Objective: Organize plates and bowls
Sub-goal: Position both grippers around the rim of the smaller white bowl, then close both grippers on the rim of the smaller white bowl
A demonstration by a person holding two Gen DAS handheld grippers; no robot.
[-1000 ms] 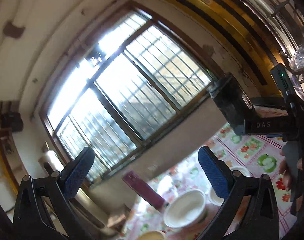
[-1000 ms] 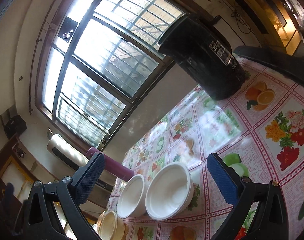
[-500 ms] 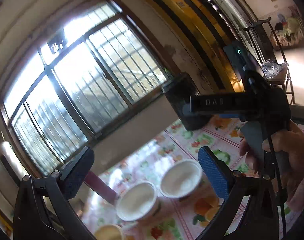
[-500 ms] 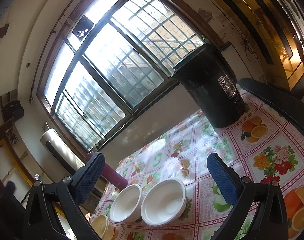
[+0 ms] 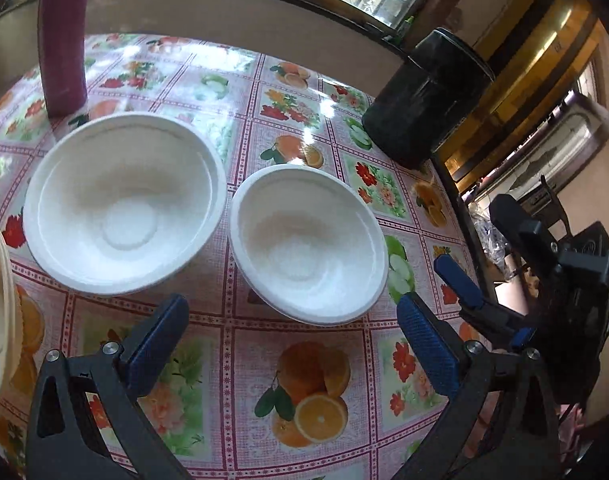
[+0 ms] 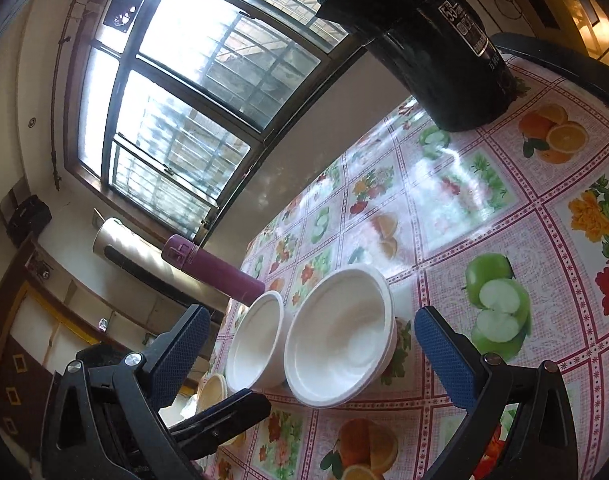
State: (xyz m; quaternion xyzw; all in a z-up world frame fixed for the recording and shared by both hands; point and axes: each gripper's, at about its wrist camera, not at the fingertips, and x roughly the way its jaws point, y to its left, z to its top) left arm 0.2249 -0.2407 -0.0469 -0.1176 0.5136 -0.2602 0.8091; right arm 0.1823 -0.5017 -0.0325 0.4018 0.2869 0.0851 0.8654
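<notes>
The left gripper (image 5: 290,344) has tipped down from the window toward two white paper bowls (image 5: 307,244); both grippers, right (image 6: 308,354) included, gape empty, so it should pinch one rim squarely

We hold our left black two-finger gripper with blue pads (image 5: 290,340) low in the frame, jaws spread wide and empty. Our right black blue-padded gripper (image 6: 312,354) likewise gapes, gripping nothing.
</notes>
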